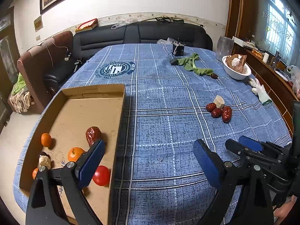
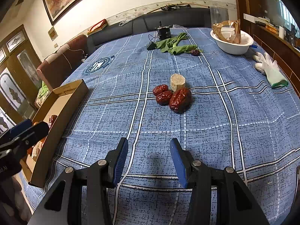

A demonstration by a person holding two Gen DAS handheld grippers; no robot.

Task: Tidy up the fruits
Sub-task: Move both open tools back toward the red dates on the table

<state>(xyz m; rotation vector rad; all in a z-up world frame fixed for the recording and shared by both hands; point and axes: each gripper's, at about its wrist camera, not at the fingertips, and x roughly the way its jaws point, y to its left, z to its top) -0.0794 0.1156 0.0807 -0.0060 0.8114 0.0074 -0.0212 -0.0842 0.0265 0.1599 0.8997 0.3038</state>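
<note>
Left gripper spread wide and empty, one finger over the cardboard box, the other over the blue checked tablecloth. Right gripper parted too, nothing between its blue pads, aimed over bare cloth toward three red dates heaped together mid-table, touching a pale cut chunk just behind them. In the box: another date, three oranges, a red tomato and a second pale chunk. Farther back, a lone date beside green leaves, a white bowl, white gloves.
</note>
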